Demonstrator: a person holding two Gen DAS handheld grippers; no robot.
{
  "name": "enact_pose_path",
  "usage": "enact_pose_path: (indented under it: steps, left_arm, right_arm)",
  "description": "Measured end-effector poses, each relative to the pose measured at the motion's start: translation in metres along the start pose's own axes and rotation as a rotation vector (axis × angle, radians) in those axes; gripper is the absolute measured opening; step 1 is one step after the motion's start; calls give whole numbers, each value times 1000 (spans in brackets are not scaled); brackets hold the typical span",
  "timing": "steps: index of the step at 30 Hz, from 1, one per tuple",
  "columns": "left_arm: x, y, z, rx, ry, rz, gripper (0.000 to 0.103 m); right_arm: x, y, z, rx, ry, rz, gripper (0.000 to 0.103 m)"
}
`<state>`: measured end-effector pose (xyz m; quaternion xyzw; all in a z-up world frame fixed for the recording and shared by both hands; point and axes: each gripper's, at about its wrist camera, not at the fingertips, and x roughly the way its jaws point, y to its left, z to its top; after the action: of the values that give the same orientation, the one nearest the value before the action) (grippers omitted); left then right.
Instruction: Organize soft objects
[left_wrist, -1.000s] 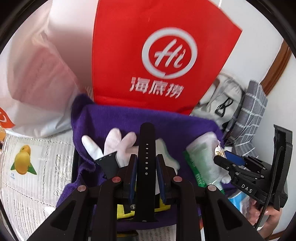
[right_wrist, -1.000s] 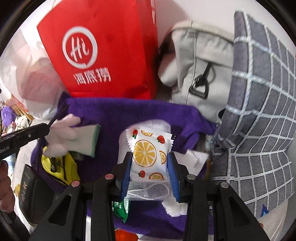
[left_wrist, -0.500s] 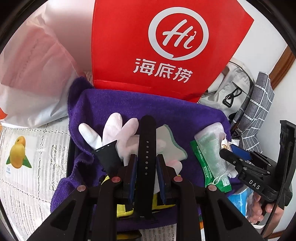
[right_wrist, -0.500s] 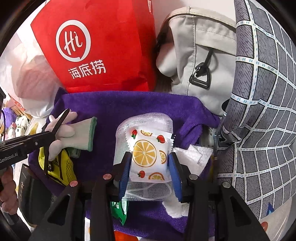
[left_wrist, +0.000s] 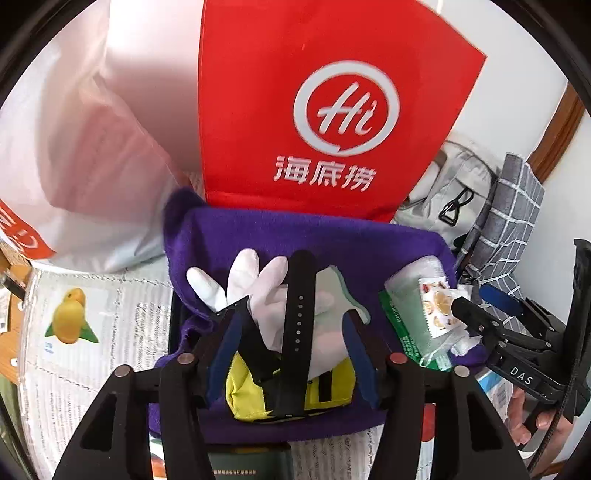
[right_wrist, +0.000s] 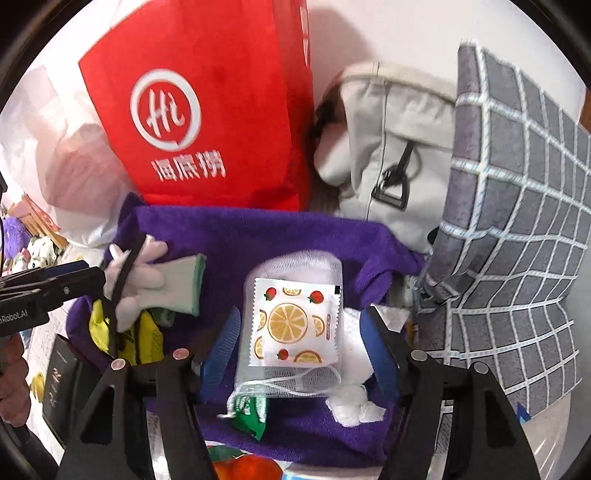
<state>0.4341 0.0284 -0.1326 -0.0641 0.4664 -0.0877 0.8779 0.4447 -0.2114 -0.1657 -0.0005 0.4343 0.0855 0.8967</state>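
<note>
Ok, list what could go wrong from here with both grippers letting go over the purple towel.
1. The left gripper is opening around the black watch strap; the strap leans on the white glove and may slide off or drag it askew.
2. The right gripper is opening beside the fruit-print packet atop the mesh pouch; the packet could slip off it.
3. The purple towel is crowded; withdrawing fingers may snag the mesh.

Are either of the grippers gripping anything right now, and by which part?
Nothing is held. The left gripper is opening; the black watch strap lies between its pads, untouched. The right gripper is opening around the orange-print sachet, pads clear of it.
</note>
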Motion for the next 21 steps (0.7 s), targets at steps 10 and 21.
enact_pose_path:
  steps: [10, 21]
  left_arm:
    - [-52, -11, 0, 25, -99, 28, 73]
    - [-108, -12, -54, 43, -117, 88, 80]
  right_arm:
    - [-79, 12, -11, 38, -74, 6, 89]
    - [-137, 18, -59, 91, -67, 41, 89]
